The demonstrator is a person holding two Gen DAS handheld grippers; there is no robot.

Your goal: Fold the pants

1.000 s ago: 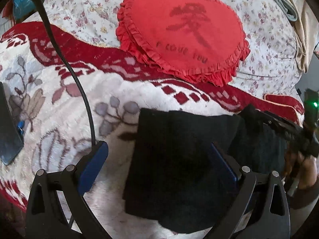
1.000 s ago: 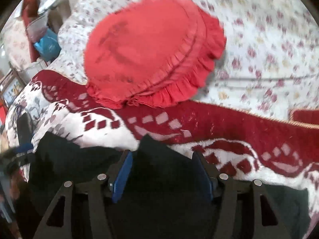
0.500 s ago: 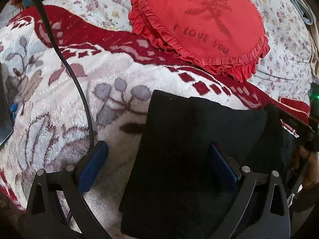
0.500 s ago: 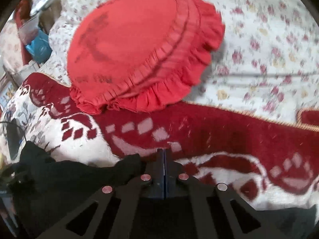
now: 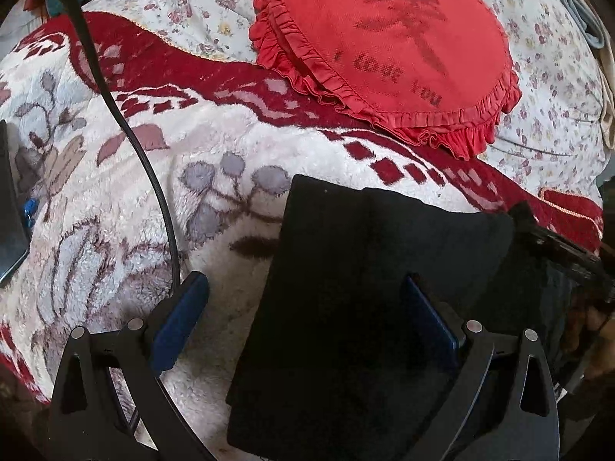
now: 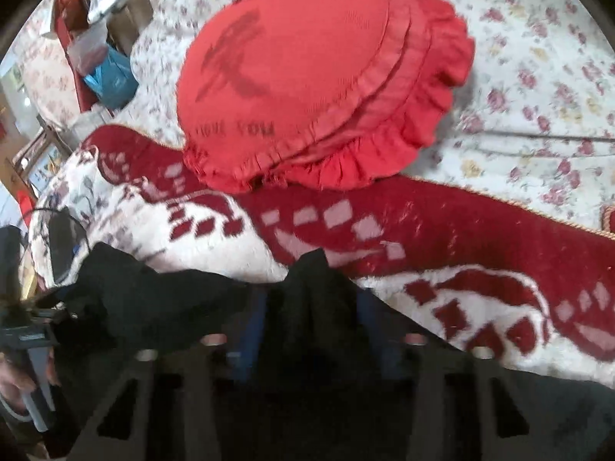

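Note:
The black pants (image 5: pixel 365 288) lie folded in a rough rectangle on the fleece blanket (image 5: pixel 115 199). My left gripper (image 5: pixel 303 307) is open and low over the pants' left edge, with one blue pad on the blanket and one over the cloth. In the blurred right wrist view, my right gripper (image 6: pixel 311 330) has its jaws apart, with a raised peak of the pants (image 6: pixel 315 288) between the blue pads. The right gripper also shows at the pants' right edge in the left wrist view (image 5: pixel 553 246).
A red ruffled heart pillow (image 5: pixel 392 46) lies behind the pants on a floral sheet (image 5: pixel 173 7). A black cable (image 5: pixel 134 146) runs across the blanket at left. A dark flat device (image 5: pixel 9 223) lies at the far left edge. Bags (image 6: pixel 100 57) stand beyond the bed.
My right gripper, shut on the pants' edge half a second ago, now has its jaws apart around the cloth. The left gripper stays open and has shifted only slightly.

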